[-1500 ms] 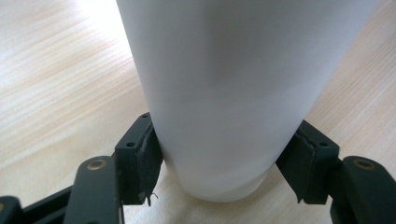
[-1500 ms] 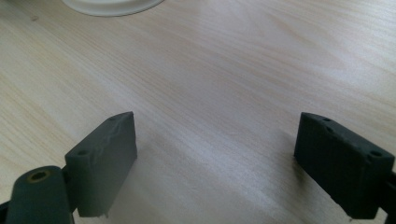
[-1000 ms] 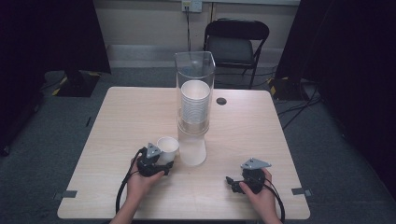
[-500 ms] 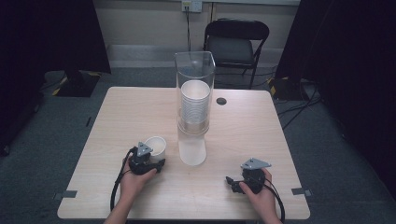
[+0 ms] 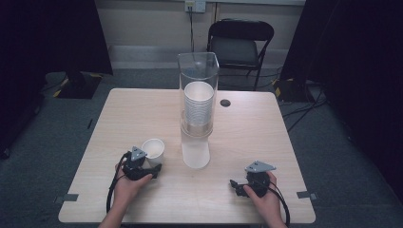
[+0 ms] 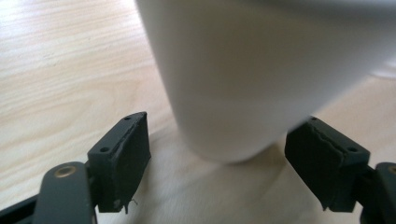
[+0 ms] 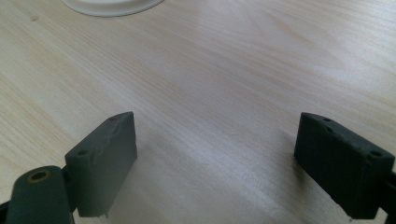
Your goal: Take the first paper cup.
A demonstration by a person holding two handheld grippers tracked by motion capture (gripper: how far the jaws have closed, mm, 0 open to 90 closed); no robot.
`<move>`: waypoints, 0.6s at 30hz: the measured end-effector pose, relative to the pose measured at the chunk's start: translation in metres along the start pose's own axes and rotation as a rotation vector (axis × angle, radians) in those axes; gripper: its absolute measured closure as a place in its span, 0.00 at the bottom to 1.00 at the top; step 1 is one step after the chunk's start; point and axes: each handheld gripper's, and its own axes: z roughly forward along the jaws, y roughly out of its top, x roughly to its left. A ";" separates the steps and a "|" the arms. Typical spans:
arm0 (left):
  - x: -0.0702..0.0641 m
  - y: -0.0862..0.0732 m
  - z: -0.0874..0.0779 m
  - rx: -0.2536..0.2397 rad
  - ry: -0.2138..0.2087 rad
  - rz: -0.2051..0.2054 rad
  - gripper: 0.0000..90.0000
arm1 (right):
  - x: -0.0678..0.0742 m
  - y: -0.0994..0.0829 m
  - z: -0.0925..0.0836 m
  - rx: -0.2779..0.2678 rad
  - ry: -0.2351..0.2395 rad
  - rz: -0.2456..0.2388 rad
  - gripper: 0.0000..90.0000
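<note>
The white paper cup (image 5: 153, 151) stands upright near the bench's (image 5: 266, 137) front-left part, beside the clear dispenser (image 5: 197, 111). It looks light and thin-walled, easily crushed; a gentle hold low on its wall suits it. The left tool (image 6: 217, 158) straddles its base, jaws spread and clear. The right tool (image 7: 215, 161) gapes empty. Since a second ago, cup and left tool have shifted left, away from the dispenser.

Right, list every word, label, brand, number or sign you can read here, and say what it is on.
None can be read. The single white cup, the stacked cups in the clear dispenser, the table and both grippers carry no visible print. The wall outlet is too small to show any marking.
</note>
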 end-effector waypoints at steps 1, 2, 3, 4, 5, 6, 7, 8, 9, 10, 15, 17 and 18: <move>0.001 -0.002 -0.002 0.003 -0.002 0.005 0.24 | 0.000 0.000 0.000 0.000 0.000 0.000 0.14; 0.001 -0.004 -0.004 0.000 -0.003 0.012 0.24 | 0.000 0.000 0.000 0.000 0.000 0.000 0.14; 0.002 -0.005 -0.006 0.007 -0.005 0.022 0.23 | 0.000 0.000 0.000 0.000 0.000 0.000 0.14; 0.002 -0.005 -0.006 0.007 -0.005 0.022 0.22 | 0.000 0.000 0.000 0.000 0.000 0.000 0.14; 0.004 -0.007 -0.009 0.018 -0.005 0.043 0.21 | 0.000 0.000 0.000 0.000 0.000 0.000 0.14; 0.004 -0.009 -0.010 0.019 -0.005 0.052 0.20 | 0.000 0.000 0.000 -0.001 0.001 -0.002 0.14; 0.004 -0.009 -0.010 0.019 -0.005 0.052 0.19 | 0.000 0.000 0.000 -0.001 0.001 -0.002 0.14; 0.005 -0.010 -0.011 0.027 -0.005 0.065 0.19 | 0.000 0.000 0.000 0.000 0.001 0.000 0.14; 0.005 -0.011 -0.013 0.030 -0.012 0.069 0.17 | 0.000 0.000 0.000 0.000 0.002 0.000 0.14; 0.005 -0.012 -0.013 0.027 -0.016 0.071 0.17 | 0.000 0.000 0.000 0.000 0.001 0.001 0.14; 0.007 -0.015 -0.017 0.033 -0.039 0.092 0.16 | 0.000 0.000 0.000 0.001 0.000 0.002 0.14; 0.007 -0.015 -0.017 0.035 -0.049 0.098 0.15 | 0.000 0.000 0.000 0.000 -0.003 0.002 0.14; 0.007 -0.015 -0.017 0.035 -0.049 0.098 0.14 | 0.000 0.000 0.000 0.000 -0.003 0.002 0.14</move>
